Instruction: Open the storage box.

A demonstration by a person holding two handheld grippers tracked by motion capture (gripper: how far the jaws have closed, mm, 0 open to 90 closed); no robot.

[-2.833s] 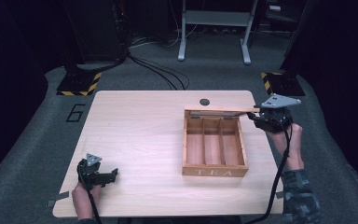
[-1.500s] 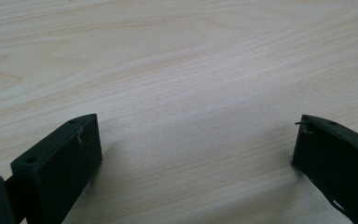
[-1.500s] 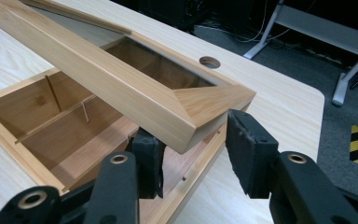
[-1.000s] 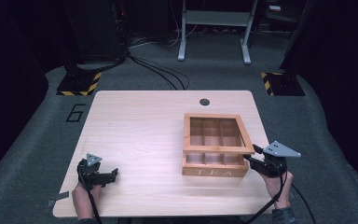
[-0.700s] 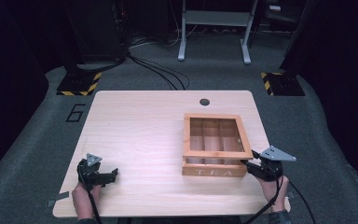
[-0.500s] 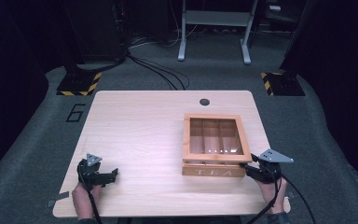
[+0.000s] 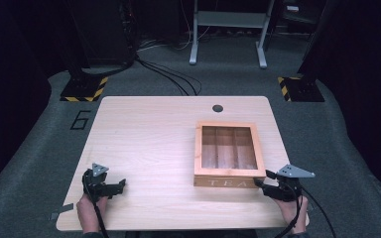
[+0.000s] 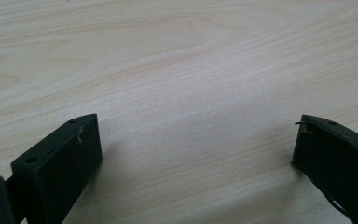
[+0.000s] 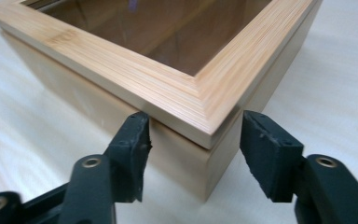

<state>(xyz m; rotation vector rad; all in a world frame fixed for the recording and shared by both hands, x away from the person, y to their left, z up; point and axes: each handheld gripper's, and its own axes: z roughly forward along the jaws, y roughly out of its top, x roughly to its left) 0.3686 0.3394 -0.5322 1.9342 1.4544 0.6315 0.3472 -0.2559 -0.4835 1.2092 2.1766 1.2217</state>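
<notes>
Bamboo-framed and glass-topped, the rectangular wooden tea box (image 7: 229, 154) sits just ahead of the right tongs (image 7: 261, 182), whose tips are at its near right corner. In the right gripper view that corner (image 9: 205, 116) pokes in between the two black jaws, which stand apart on either side of it and pinch nothing; whether either jaw touches the wood I cannot tell. The lid lies flat on the body, so the closing step looks done, and the step in hand seems to be letting go and clearing the box. The next move calls for drawing the right tongs straight back toward the person, jaws spread, so that neither one catches the overhanging lid edge and drags the box.

The box's long axis runs away from the right tongs toward the far edge of the pale wooden surface (image 7: 149, 144), and the face lettered TEA points back at the person.

Well off to the side, the left tongs (image 7: 117, 186) rest with jaws wide open over bare wood grain (image 8: 186, 93), holding nothing.
</notes>
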